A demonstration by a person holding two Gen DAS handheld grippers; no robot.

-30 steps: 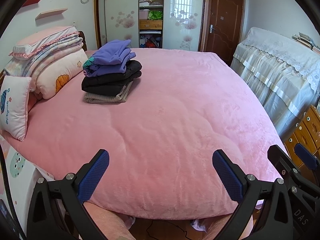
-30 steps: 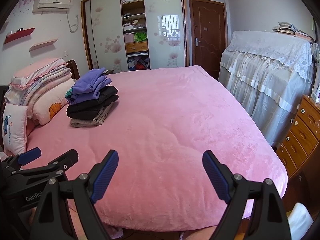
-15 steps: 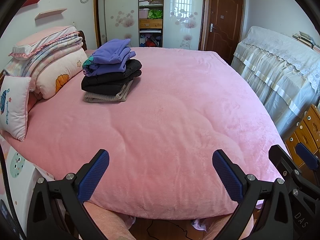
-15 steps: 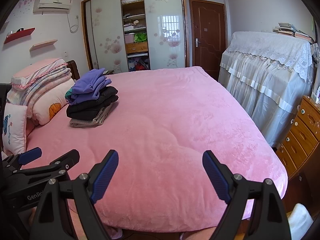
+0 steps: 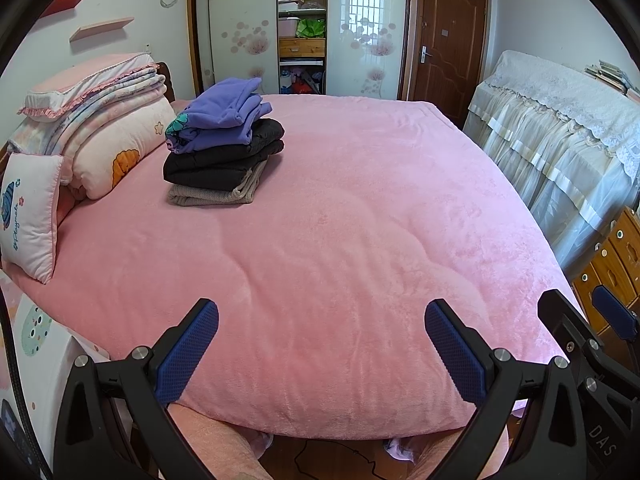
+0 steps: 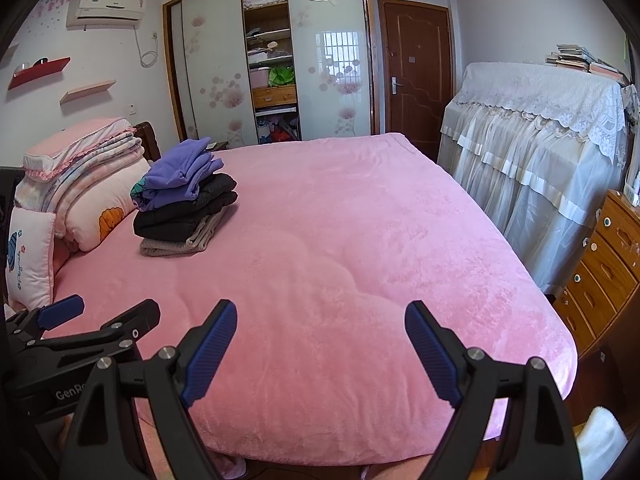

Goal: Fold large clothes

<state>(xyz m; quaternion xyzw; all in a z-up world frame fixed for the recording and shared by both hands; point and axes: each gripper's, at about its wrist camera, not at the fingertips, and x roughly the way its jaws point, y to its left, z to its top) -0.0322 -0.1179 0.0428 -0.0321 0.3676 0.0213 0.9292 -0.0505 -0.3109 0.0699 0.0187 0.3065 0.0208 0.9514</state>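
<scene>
pink bedding (image 5: 340, 240) is covering the bed; folded clothes (image 5: 224, 148) are sitting stacked near the pillows (image 5: 104, 132). left gripper (image 5: 320, 344) and right gripper (image 6: 320, 340) are hovering at the bed's near edge, jaws spread wide, gripping nothing.

You get bright, even daylight; window glare reflects off the glossy white flower-printed wardrobe door (image 6: 332, 60). Both fisheye views stay sharp, bending straight lines and darkening to black at the corners.

folded clothes stack (image 5: 222, 152), purple top, on bed
</scene>
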